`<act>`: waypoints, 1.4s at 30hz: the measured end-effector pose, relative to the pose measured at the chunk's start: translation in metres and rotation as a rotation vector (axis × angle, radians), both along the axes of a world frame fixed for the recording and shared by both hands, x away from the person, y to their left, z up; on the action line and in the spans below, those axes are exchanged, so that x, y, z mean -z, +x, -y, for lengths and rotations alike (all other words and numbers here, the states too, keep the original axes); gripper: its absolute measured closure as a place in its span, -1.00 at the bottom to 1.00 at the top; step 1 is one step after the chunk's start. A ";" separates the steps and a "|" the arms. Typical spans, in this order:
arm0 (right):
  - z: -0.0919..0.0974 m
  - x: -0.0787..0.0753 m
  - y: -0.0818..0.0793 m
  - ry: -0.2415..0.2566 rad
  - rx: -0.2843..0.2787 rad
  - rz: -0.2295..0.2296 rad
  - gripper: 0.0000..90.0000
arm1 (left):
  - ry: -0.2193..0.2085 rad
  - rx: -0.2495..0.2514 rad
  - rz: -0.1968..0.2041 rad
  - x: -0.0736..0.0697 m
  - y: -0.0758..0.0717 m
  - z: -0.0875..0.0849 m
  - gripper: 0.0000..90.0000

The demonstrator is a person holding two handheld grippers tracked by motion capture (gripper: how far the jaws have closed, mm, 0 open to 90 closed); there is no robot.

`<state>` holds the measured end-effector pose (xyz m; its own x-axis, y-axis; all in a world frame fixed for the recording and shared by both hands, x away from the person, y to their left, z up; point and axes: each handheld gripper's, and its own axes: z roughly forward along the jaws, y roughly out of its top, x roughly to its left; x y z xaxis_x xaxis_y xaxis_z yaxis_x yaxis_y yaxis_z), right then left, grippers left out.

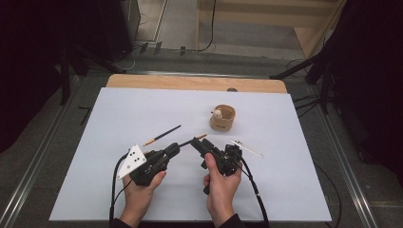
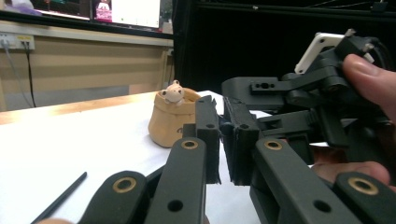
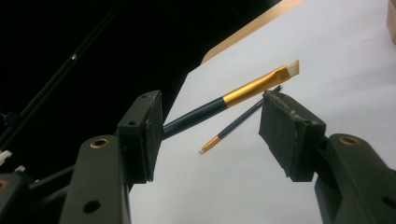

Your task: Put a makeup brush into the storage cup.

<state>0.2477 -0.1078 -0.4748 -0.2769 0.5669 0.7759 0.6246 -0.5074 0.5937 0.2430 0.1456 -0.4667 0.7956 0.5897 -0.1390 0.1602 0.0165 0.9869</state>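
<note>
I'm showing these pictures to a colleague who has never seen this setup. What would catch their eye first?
Probably the two hands at the near edge of the white table, each with a hand-held gripper: the left hand-held gripper and the right hand-held gripper meet tip to tip around a gold-banded brush. Next, the tan pot with a small figure in it, farther back, and a second thin brush lying at the left.

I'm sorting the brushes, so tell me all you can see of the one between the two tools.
The brush has a thin dark handle, a gold metal collar and a short pale flat tip. It lies slanted between the jaws of the right tool, which stand apart; whether the left pad touches the handle is unclear. Its far end is hidden.
</note>
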 end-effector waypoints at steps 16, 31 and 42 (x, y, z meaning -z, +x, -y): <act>-0.001 0.005 0.009 0.078 -0.013 -0.073 -0.09 | -0.001 0.020 0.008 0.002 -0.002 0.004 0.91; 0.000 0.008 0.014 0.145 -0.037 -0.085 0.35 | 0.035 0.047 -0.031 0.005 -0.002 0.009 0.90; 0.011 -0.007 0.012 0.007 -0.041 0.089 0.87 | 0.123 0.084 -0.166 0.001 0.004 0.006 -0.89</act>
